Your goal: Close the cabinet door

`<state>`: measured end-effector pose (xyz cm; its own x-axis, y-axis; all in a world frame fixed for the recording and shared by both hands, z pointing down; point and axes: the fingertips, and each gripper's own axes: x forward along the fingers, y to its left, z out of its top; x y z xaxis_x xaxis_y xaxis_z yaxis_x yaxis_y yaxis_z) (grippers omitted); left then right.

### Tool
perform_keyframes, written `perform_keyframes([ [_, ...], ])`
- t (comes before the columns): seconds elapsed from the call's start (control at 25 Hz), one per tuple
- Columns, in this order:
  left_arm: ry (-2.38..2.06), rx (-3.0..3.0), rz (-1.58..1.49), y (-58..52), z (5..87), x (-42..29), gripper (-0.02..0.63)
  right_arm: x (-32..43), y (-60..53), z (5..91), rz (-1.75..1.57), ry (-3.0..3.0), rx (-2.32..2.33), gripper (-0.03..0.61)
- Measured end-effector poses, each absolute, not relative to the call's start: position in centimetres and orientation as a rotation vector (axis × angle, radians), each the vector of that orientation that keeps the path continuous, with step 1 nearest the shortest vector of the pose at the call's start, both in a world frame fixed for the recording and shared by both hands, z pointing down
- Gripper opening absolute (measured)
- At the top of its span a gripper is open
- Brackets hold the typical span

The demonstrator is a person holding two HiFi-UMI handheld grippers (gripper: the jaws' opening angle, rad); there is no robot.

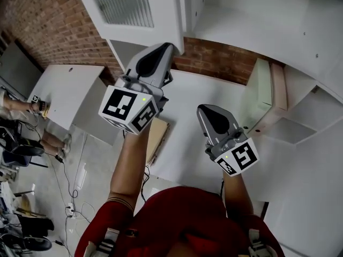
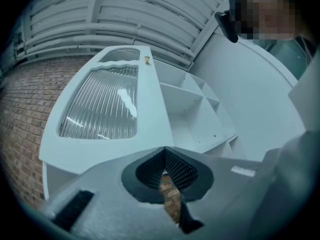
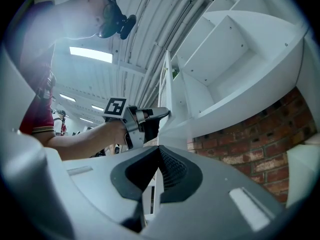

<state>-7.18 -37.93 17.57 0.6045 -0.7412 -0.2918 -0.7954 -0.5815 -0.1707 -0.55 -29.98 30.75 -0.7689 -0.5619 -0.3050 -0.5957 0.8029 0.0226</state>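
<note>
The white cabinet hangs on a brick wall with its door swung well out from the cabinet's front, so the closing looks only just begun. The step in hand seems to be setting a tip against the door to drive it. The next move calls for a steady sideways push, low on the door's frame and off the glass, until the door lies flush with the cabinet's front edge. Which edge carries the hinges I cannot tell. The open compartments beside the door show bare white shelves with nothing in them. The ribbed glass pane fills most of the door. The left tongs are pressed together on nothing, raised to the door's lower rail and seemingly touching it in the right gripper view. The right tongs hang lower, apart from the cabinet, tips likewise together and empty.
</note>
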Motion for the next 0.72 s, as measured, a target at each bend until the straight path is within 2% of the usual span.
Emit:
perform_keyframes([
  [0.72, 1.28, -2.526, 0.299, -41.9, 17.5, -5.9, 0.002, 0.7, -32.6, 31.5, 0.15, 2.728, -0.916, 0.012],
])
